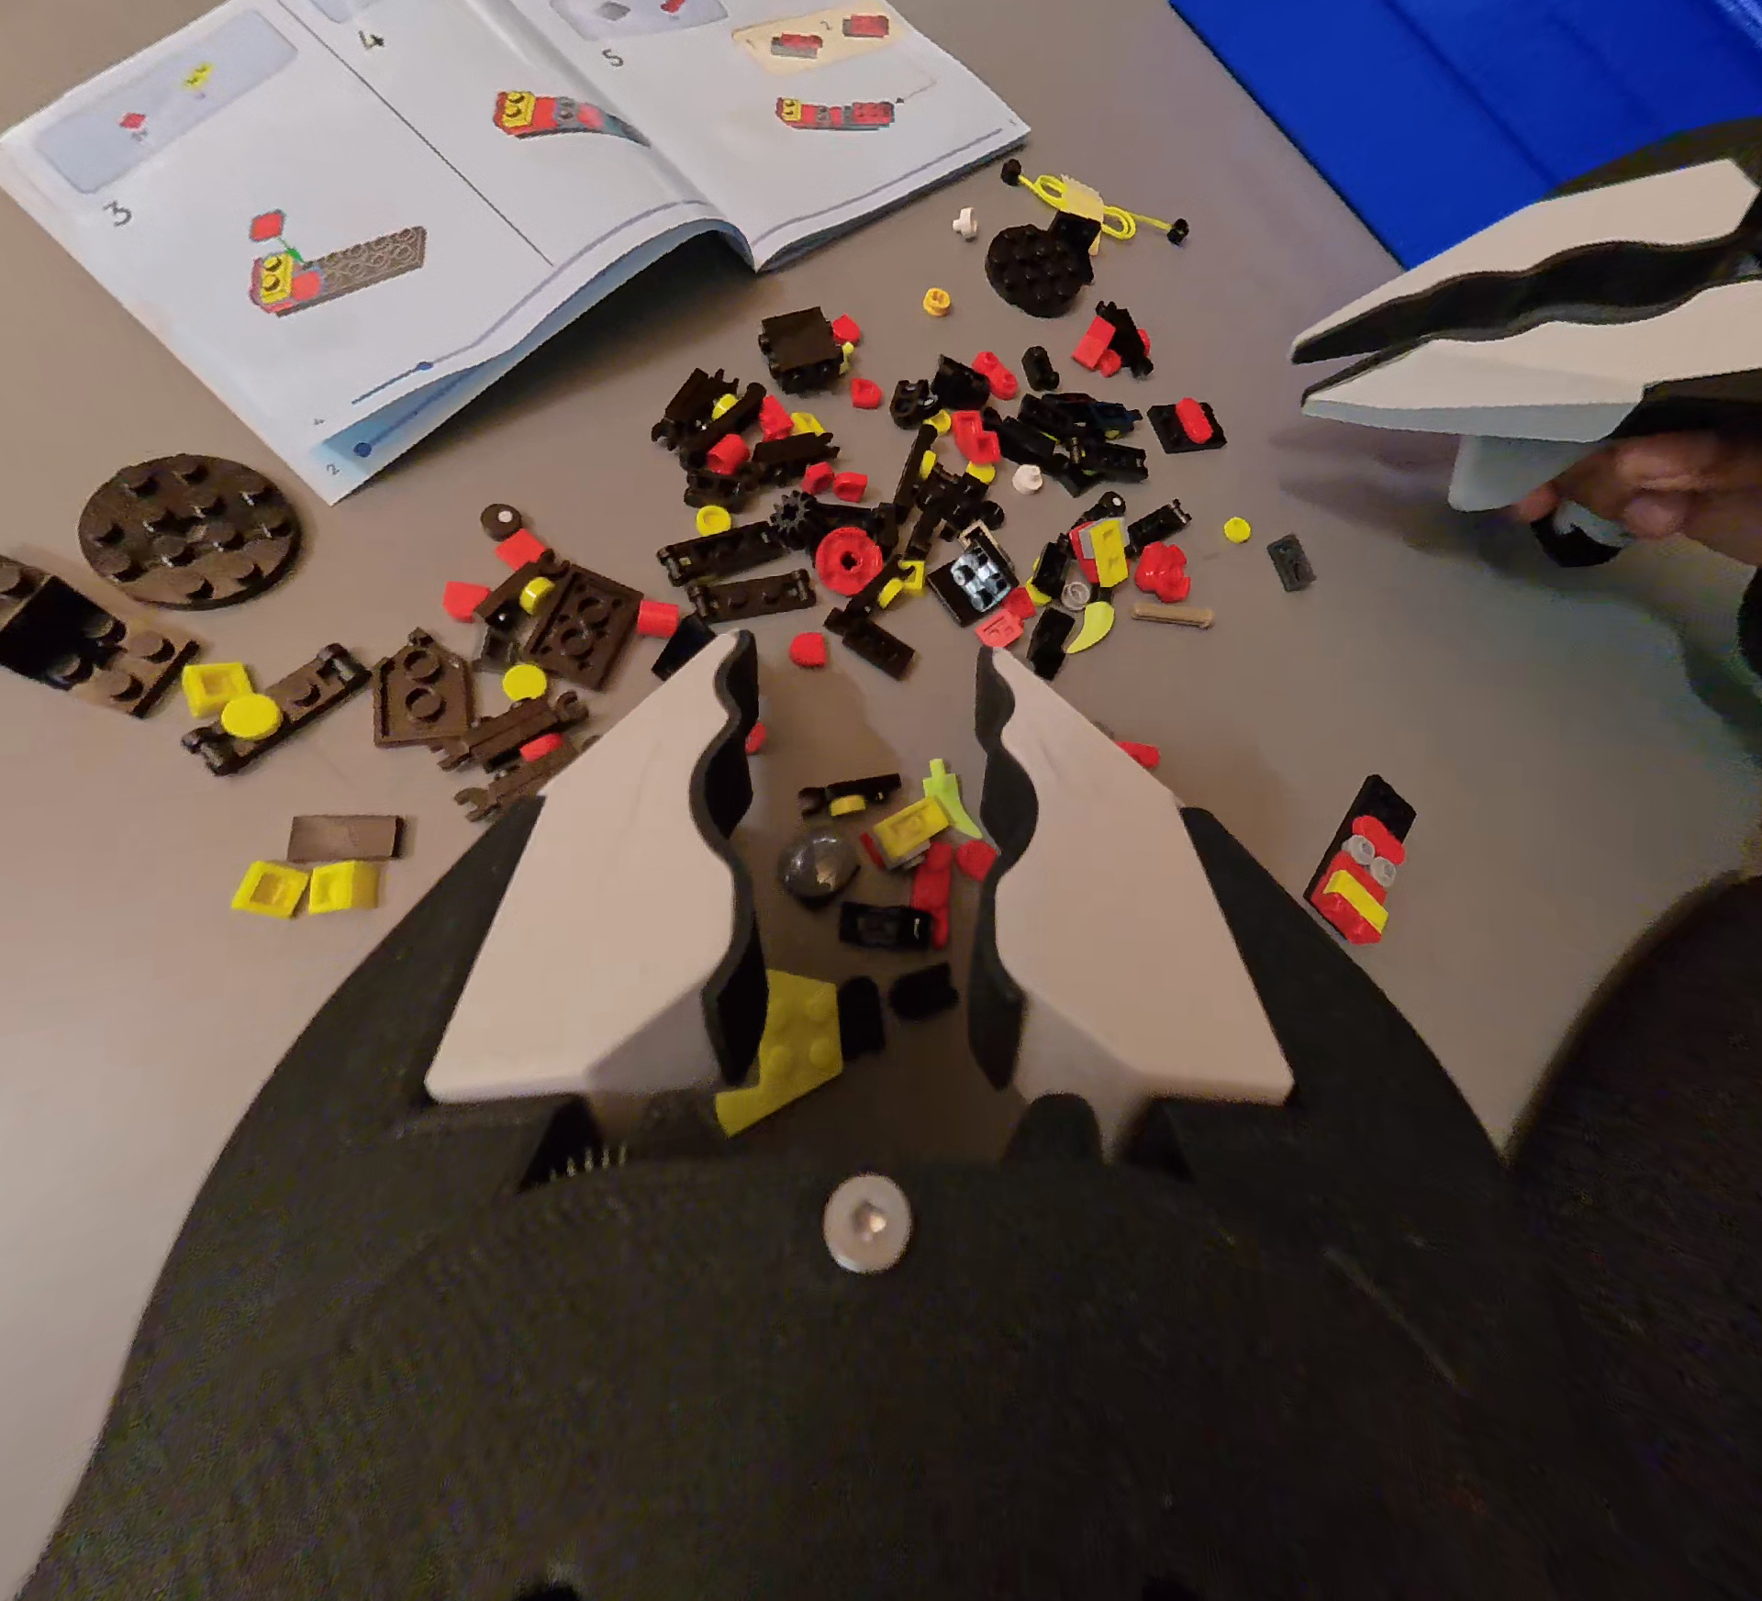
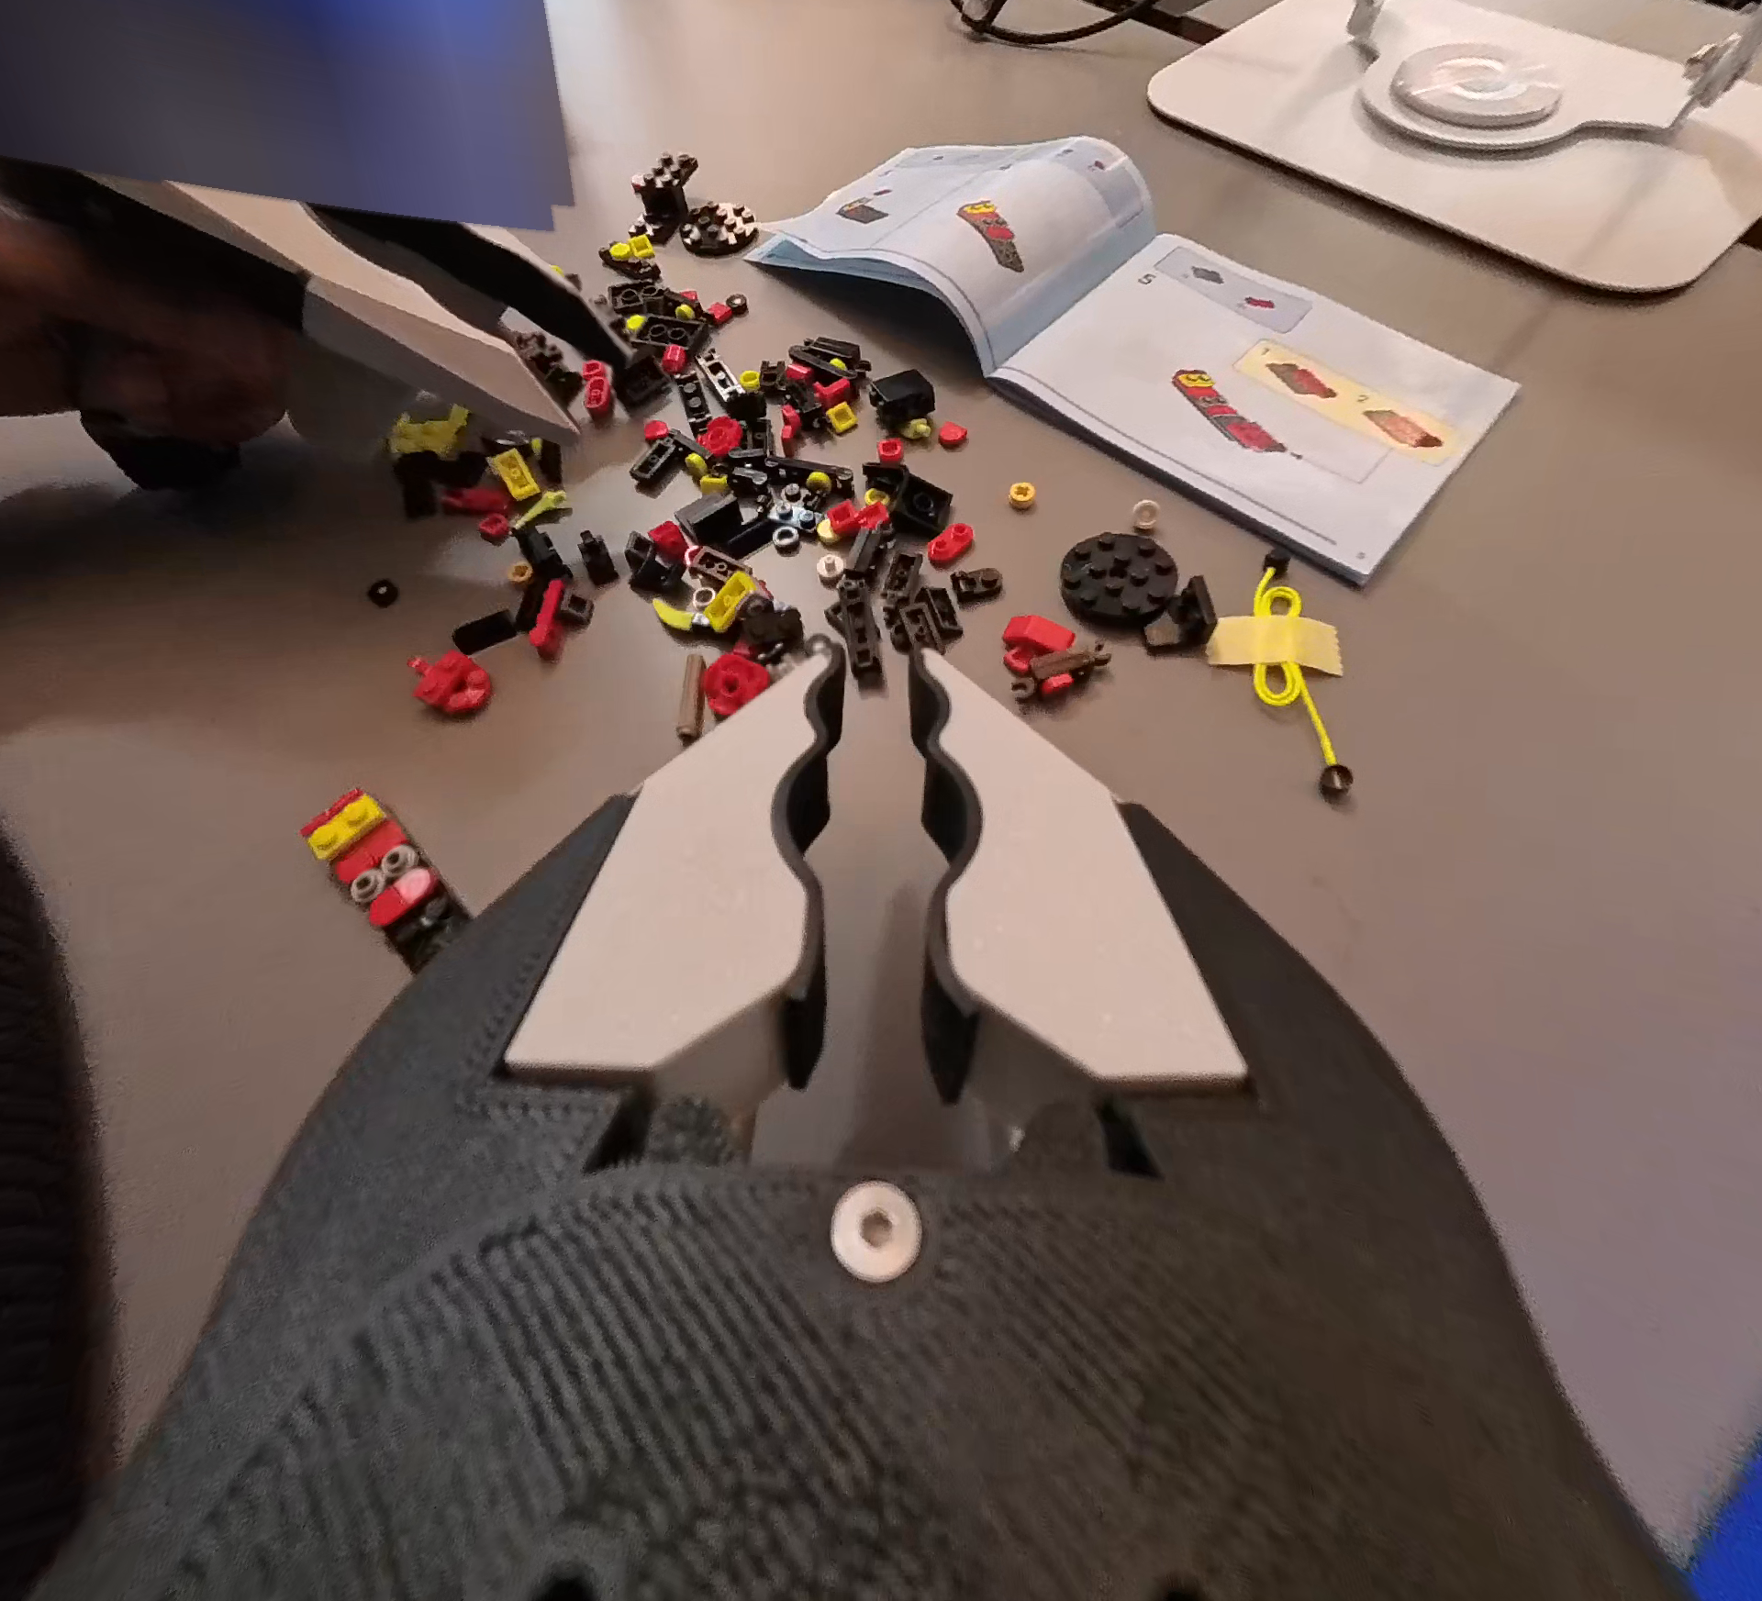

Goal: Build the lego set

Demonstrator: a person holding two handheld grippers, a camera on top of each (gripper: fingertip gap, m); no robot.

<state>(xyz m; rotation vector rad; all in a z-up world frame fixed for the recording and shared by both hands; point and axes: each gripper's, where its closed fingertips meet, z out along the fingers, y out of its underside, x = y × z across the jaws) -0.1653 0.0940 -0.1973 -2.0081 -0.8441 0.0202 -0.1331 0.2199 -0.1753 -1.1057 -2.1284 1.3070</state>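
Note:
Loose black, red and yellow lego pieces [image 1: 906, 488] lie in a pile on the grey table and also show in the right wrist view [image 2: 763, 488]. My left gripper [image 1: 866, 669] is open and empty, low over the near edge of the pile, with a grey dome piece [image 1: 818, 864] and small red and yellow pieces on the table between its fingers. My right gripper [image 2: 874, 664] is narrowly open and empty, its tips at the near edge of the pile. A partly built assembly [image 1: 1359, 869], a black plate with red, yellow and grey pieces, lies apart [image 2: 381, 869].
An open instruction booklet [image 1: 477, 154] lies behind the pile [image 2: 1144, 345]. Two black round plates [image 1: 191, 531] [image 2: 1120, 578] and a taped yellow-green string [image 2: 1278, 640] lie nearby. A blue box [image 1: 1478, 11] stands at the back right. A white stand base [image 2: 1459, 125] and cables [image 2: 1049, 21] sit farther back.

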